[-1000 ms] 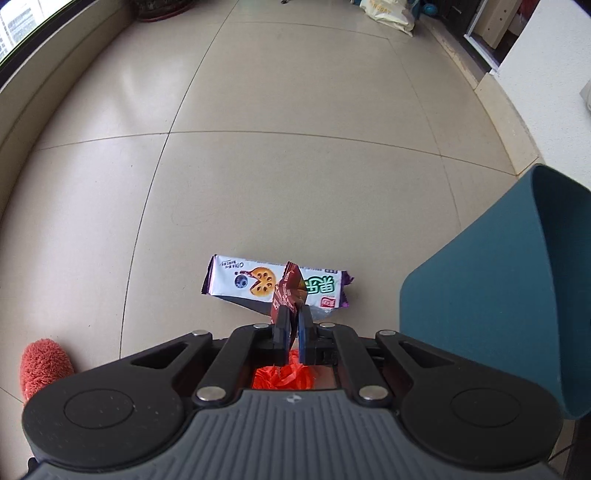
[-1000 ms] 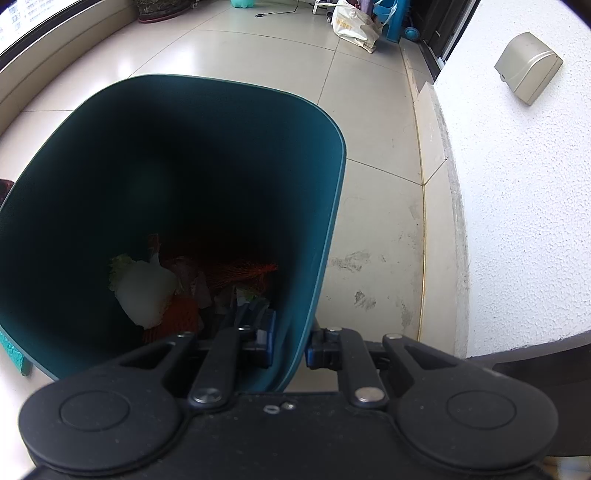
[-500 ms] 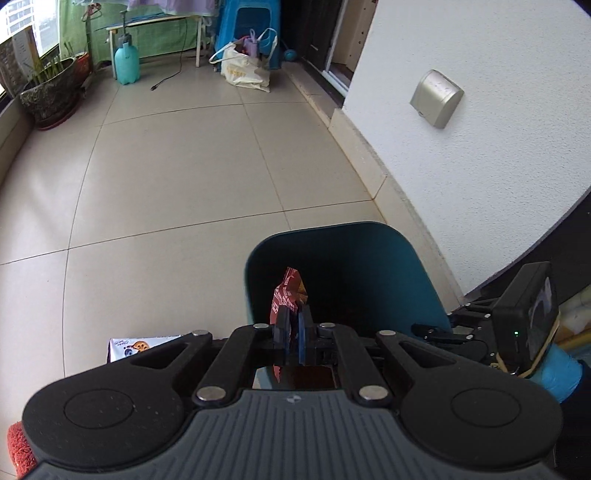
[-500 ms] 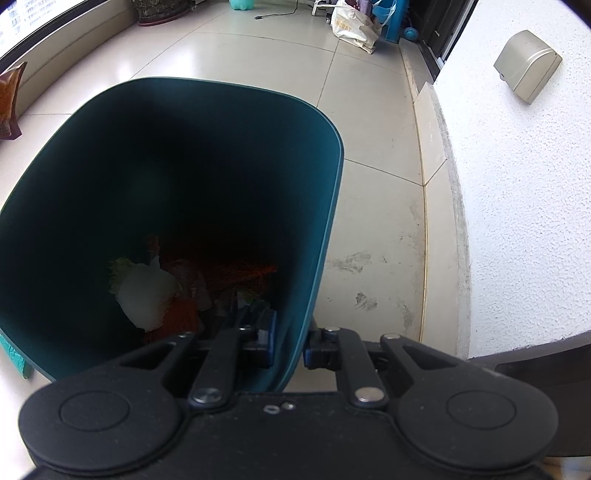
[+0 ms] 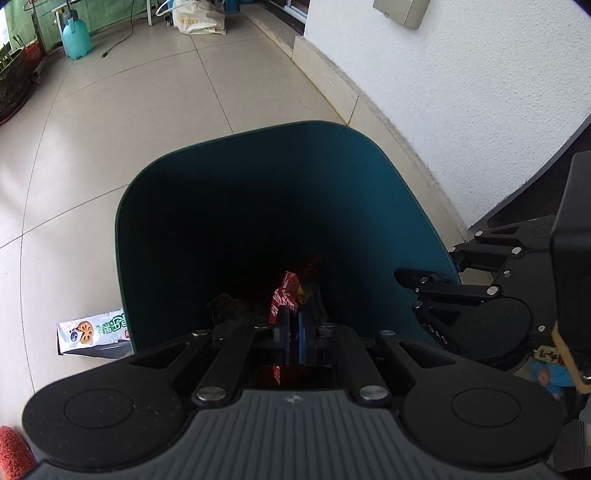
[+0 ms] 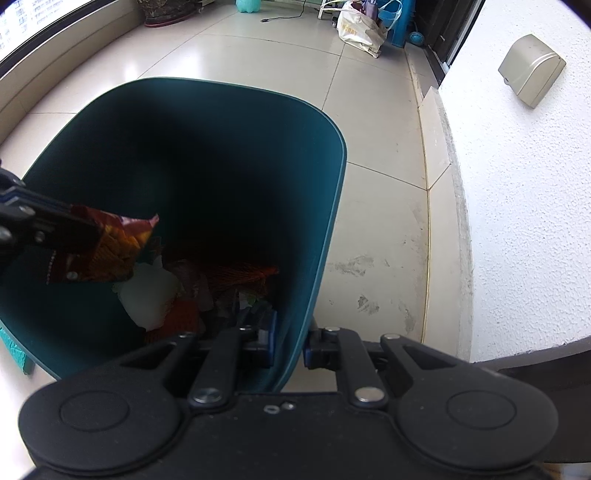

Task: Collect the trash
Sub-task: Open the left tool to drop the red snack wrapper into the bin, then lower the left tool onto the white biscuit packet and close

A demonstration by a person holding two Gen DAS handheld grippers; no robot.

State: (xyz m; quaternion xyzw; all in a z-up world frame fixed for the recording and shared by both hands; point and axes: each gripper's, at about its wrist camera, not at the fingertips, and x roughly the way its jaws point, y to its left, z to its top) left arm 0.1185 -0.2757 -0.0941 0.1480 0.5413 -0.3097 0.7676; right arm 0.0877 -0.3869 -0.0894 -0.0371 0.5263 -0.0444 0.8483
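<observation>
My left gripper point(image 5: 291, 314) is shut on a red-brown snack wrapper point(image 5: 285, 295) and holds it over the open mouth of the teal trash bin point(image 5: 155, 184). The wrapper also shows in the right wrist view point(image 6: 110, 243), above the trash inside the bin. My right gripper point(image 6: 290, 343) is shut on the bin's near wall point(image 6: 325, 229), one finger inside and one outside. The bin holds white paper point(image 6: 147, 295) and orange netting point(image 6: 240, 273). A white-and-purple snack packet point(image 5: 94, 330) lies on the floor left of the bin.
A white wall point(image 6: 517, 184) with a beige box point(image 6: 532, 70) runs along the right. A red fuzzy thing point(image 5: 13, 454) lies at the lower left. Bags point(image 6: 360, 27), a teal sprayer bottle point(image 5: 75, 38) and a plant pot point(image 6: 166, 11) stand at the far end of the tiled floor.
My left gripper has carried the wrapper from above the floor packet rightward, over the bin's mouth. The right gripper has kept its hold on the bin wall.
</observation>
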